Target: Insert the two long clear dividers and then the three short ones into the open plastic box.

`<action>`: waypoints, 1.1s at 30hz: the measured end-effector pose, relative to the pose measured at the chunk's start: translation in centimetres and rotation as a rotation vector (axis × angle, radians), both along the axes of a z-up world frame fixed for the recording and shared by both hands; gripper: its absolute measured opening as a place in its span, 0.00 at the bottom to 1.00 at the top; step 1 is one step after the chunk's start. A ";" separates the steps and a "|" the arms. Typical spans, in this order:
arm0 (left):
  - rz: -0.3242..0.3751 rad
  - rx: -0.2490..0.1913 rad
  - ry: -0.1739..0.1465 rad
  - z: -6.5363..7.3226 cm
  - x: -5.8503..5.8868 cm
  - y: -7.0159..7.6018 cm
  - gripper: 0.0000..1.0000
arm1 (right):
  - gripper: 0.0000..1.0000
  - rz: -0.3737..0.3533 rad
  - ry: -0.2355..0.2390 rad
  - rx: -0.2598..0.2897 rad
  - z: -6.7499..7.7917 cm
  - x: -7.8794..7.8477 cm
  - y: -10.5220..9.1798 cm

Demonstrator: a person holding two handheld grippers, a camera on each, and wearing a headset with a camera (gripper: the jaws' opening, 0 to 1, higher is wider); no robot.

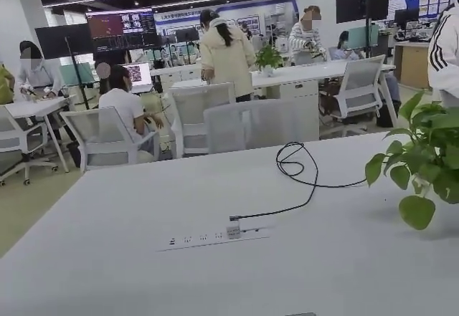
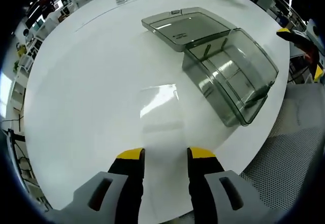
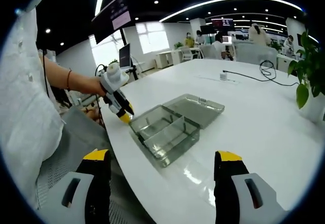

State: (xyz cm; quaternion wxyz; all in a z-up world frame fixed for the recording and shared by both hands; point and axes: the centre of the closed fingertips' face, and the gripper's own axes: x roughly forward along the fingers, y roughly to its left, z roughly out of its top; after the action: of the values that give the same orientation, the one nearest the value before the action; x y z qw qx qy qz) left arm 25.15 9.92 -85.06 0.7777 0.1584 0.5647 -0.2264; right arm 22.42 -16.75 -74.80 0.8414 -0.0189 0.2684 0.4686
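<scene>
White table (image 1: 107,244) in an open office, with people (image 1: 228,51) and chairs (image 1: 251,126) behind it. A black cable (image 1: 301,180) loops across the table to a socket strip (image 1: 215,238). A plant (image 1: 423,165) stands at the right edge.

The box (image 2: 228,79) sits on the table near the person's edge. It is smoky clear, and its lid (image 2: 185,26) is swung open and lies flat beside it, joined along one side. Thin partitions show inside the box, but the count is hard to tell.

The left gripper (image 2: 166,155) is low over bare table, short of the box, jaws apart with nothing between them. In the right gripper view a hand (image 3: 96,87) holds it, yellow tips just beside a box corner. Touching or not, can't tell.

The right gripper (image 3: 162,158) is above the table edge facing the box, jaws spread wide and empty.

A pale rectangular sheen lies on the table between the left jaws and the box. Divider or glare, can't tell.
</scene>
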 end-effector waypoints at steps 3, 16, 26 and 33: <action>-0.002 0.004 0.014 0.0 0.1 0.3 0.32 | 0.85 -0.004 -0.003 0.000 0.0 -0.2 -0.1; 0.019 0.015 0.031 0.1 0.1 0.5 0.31 | 0.85 -0.019 0.004 -0.001 -0.3 -0.5 -0.5; 0.078 -0.060 0.020 0.2 0.0 0.4 0.30 | 0.85 -0.017 0.010 -0.005 -0.5 -0.6 -0.3; 0.139 -0.134 0.016 0.6 -0.4 0.2 0.30 | 0.85 -0.013 0.007 -0.012 -0.3 -0.6 -0.3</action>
State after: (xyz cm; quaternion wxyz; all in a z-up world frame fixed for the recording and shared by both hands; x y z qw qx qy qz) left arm 24.76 10.15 -84.49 0.7958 0.0647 0.5643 -0.2102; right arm 21.81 -17.03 -75.14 0.8434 -0.0208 0.2743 0.4616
